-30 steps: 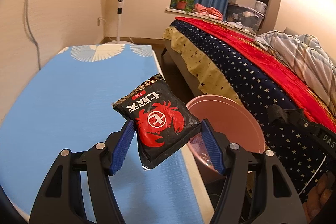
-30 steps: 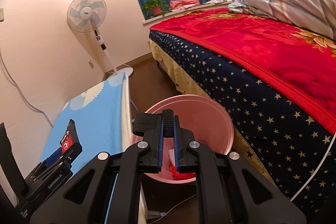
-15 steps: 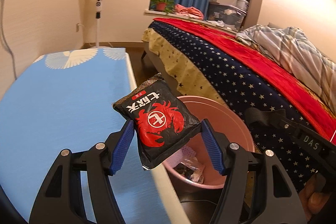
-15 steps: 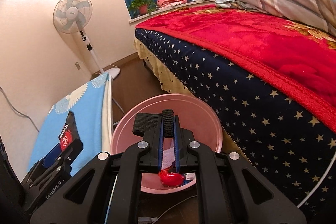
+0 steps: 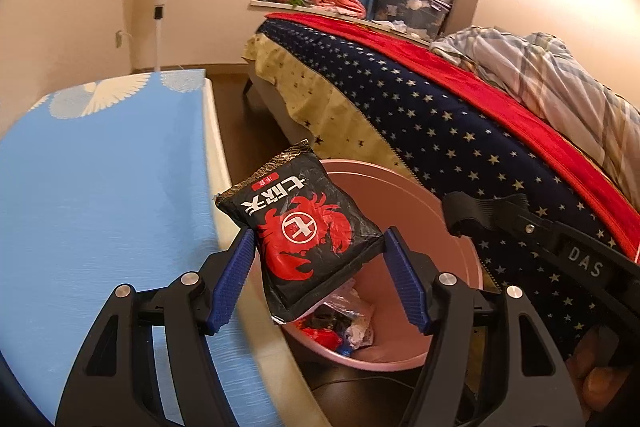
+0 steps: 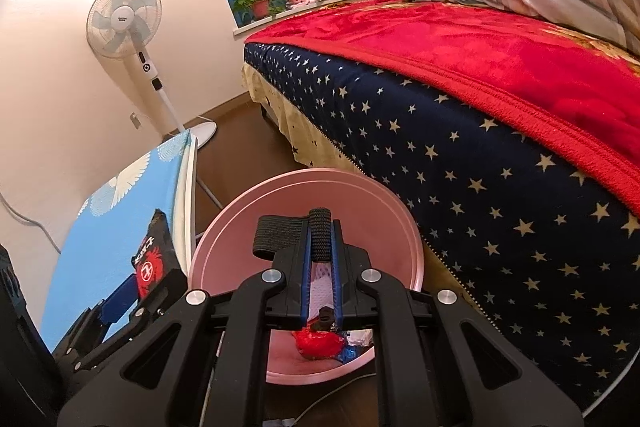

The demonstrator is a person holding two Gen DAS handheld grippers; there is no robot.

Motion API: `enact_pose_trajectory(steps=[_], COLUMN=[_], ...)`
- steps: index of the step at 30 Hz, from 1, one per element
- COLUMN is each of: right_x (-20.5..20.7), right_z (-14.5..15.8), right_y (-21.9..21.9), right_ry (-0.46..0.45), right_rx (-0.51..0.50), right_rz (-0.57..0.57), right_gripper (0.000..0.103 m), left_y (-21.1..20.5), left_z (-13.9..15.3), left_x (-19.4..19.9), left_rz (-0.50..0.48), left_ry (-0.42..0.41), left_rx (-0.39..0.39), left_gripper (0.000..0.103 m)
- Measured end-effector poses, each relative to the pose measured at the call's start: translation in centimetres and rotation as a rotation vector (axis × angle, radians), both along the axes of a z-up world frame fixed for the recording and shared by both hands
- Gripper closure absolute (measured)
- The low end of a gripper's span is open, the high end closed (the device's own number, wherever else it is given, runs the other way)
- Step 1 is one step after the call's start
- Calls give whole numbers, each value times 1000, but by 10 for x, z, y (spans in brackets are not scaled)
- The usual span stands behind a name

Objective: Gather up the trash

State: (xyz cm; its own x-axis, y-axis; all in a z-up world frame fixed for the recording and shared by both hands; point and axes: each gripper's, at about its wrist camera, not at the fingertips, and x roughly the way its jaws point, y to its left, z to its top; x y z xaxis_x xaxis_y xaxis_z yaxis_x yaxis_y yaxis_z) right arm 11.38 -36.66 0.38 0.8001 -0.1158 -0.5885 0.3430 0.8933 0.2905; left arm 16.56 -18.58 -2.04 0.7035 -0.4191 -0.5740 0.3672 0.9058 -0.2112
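Our left gripper (image 5: 316, 267) jaws pinch the black crab-printed snack packet (image 5: 304, 231) over the round pink plastic bin's (image 5: 476, 267) near rim; right gripper (image 6: 322, 259) jaws sit closed, empty. Releasing here, we judge it could catch the rim and fall outside.

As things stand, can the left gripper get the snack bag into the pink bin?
Probably yes. The left gripper holds the snack bag at the near rim of the pink bin, whose mouth is open. The right gripper, shut on a black strap, hangs over it and may crowd the drop.

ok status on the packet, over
Left gripper shut on snack packet, over pink bin rim. Right gripper shut on black strap above bin. Nothing blocking the drop.
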Motion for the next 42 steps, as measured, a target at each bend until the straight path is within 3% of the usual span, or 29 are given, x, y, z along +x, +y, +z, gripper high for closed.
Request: enact_pose_trajectory(steps=[4,12,17,22,27,34,37,42], right_x=[2,-2,-16,-34,-62,-103,-116,-134], right_z=[-1,5,27,51,76,96,96,88], right_y=[-1,-3,1,9,38,64,70,88], right_ry=[6,7,-15,-32,-41,-60,-55,-45], right_rx=[7,27,17,22,-40,-89,-102,-172], right_rz=[-14,-20,4,52,154,227,236,253], right_gripper=[60,48,25,17,6,5,5,5], left_y=[-1,20,39,79,119,139,141,146], left_z=[-6,2,25,53,74,90,97,101], left_x=[3,1,-13,-31,-55,-102,-132,-163], left_rz=[-35,2,25,104,218,314,341,362], left_ry=[26,26,-15,-29,-26,-25,-64,-80], left_rx=[-27,-25,-13,-86,-176,-79,-10,31], left_gripper=[25,25,21,16,12,12,12,12])
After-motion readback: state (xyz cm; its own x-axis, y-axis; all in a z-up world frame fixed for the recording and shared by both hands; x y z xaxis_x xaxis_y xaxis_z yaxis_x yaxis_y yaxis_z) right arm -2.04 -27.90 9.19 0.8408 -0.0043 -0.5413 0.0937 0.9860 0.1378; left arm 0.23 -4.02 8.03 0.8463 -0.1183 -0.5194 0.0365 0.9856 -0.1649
